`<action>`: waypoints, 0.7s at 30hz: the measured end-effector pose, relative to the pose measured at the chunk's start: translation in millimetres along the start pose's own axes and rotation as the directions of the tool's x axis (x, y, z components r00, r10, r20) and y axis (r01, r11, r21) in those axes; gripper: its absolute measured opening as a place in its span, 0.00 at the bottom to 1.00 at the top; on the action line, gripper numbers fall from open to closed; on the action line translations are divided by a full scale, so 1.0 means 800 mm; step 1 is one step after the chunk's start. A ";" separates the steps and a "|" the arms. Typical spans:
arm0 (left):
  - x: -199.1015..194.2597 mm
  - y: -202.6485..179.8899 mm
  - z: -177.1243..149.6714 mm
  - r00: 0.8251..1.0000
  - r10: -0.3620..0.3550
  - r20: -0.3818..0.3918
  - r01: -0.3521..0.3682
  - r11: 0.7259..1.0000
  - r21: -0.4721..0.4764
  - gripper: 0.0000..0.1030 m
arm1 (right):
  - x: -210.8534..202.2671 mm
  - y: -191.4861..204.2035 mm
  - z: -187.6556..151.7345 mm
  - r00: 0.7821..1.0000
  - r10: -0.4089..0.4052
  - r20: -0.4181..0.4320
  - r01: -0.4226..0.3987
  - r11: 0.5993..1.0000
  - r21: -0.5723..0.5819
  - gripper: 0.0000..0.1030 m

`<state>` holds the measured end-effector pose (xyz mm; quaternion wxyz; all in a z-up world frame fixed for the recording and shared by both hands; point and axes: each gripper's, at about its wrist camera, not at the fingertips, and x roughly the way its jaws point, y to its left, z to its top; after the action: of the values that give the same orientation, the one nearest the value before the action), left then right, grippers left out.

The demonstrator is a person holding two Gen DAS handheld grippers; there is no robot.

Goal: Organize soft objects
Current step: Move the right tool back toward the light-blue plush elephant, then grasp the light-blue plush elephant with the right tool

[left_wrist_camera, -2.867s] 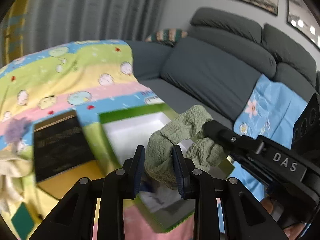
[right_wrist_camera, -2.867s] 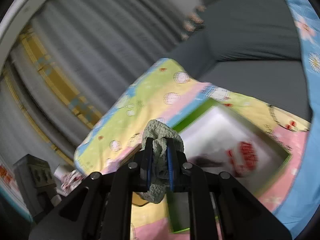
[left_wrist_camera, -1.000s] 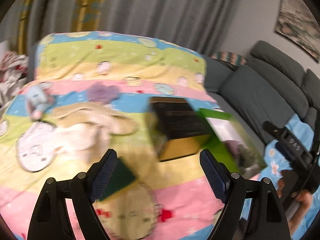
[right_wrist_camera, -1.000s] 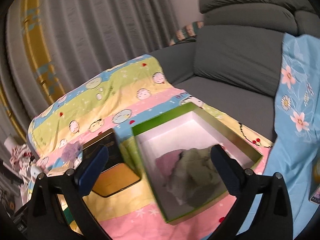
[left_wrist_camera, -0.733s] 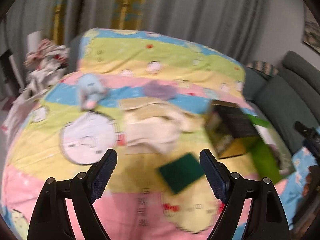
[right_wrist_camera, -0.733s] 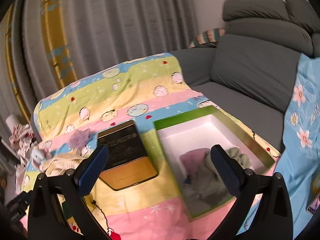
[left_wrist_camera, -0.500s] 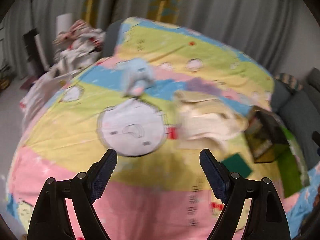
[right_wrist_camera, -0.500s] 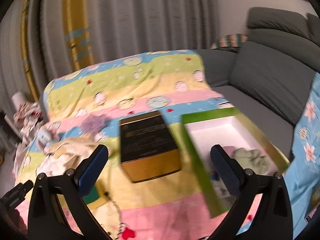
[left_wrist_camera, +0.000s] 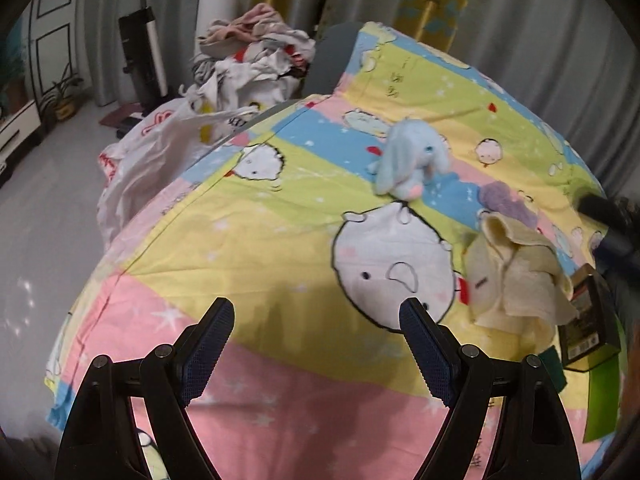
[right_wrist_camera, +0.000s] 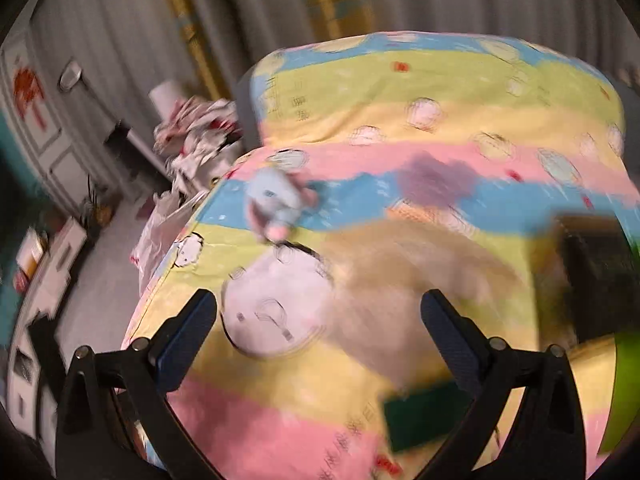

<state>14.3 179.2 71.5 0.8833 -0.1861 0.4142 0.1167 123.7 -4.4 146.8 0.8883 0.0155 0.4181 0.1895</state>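
Since the earlier frames both of your grippers have let go of the green cloth, left it in the green-rimmed box and swung away across the striped bedsheet [left_wrist_camera: 280, 216] toward the loose items. EARLIER views faced the sofa; these face the curtains.

Nearest, the left gripper [left_wrist_camera: 316, 346] hangs with jaws wide and nothing between them, over the pink band at the near edge of the bedsheet. The right gripper [right_wrist_camera: 320, 332] is likewise wide and empty; its view is smeared by motion.

Next out, toward the right edge of the bedsheet, lies the cream towel [left_wrist_camera: 516, 276], crumpled, with the dark box [left_wrist_camera: 586, 320] just beside it and a green sponge [right_wrist_camera: 428, 412] nearer you. A purple cloth [left_wrist_camera: 506, 202] sits just beyond the towel, touching or nearly so. Further still, the blue plush toy [left_wrist_camera: 412, 158] lies apart on the blue band. Beyond the far left corner is a pile of laundry [left_wrist_camera: 256, 52].

Risks, in my judgement:
- The towel is bulky and folded over itself; a pinch on one layer would trail the rest and could drag the purple cloth or nudge the dark box.
- Both grippers are converging on the same patch; they could collide.
- Closing low may catch the bedsheet itself.
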 end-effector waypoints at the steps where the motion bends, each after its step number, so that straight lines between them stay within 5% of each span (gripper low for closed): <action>1: 0.002 0.004 0.001 1.000 0.002 -0.009 -0.002 1.000 -0.010 0.83 | 0.015 0.010 0.013 1.000 -0.004 -0.017 0.004 1.000 -0.009 0.99; 8: 0.021 0.029 0.011 0.996 0.078 -0.048 -0.080 0.995 -0.056 0.83 | 0.160 0.063 0.103 0.988 -0.082 -0.129 0.082 0.997 -0.011 0.98; 13: 0.025 0.043 0.016 0.995 0.078 -0.056 -0.082 0.994 -0.069 0.83 | 0.245 0.064 0.122 0.966 -0.160 -0.203 0.167 0.986 0.021 0.91; 16: 0.026 0.047 0.017 0.996 0.066 -0.067 -0.070 0.995 -0.072 0.83 | 0.270 0.062 0.114 0.952 -0.204 -0.228 0.208 0.978 -0.004 0.68; 21: 0.023 0.045 0.017 0.997 0.051 -0.060 -0.056 0.996 -0.075 0.83 | 0.237 0.049 0.106 0.977 -0.107 -0.182 0.118 0.991 0.054 0.59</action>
<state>22.6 218.3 56.6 0.8597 -0.2118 0.4398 0.1507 283.8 109.2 69.4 0.8554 0.0034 0.5023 0.1259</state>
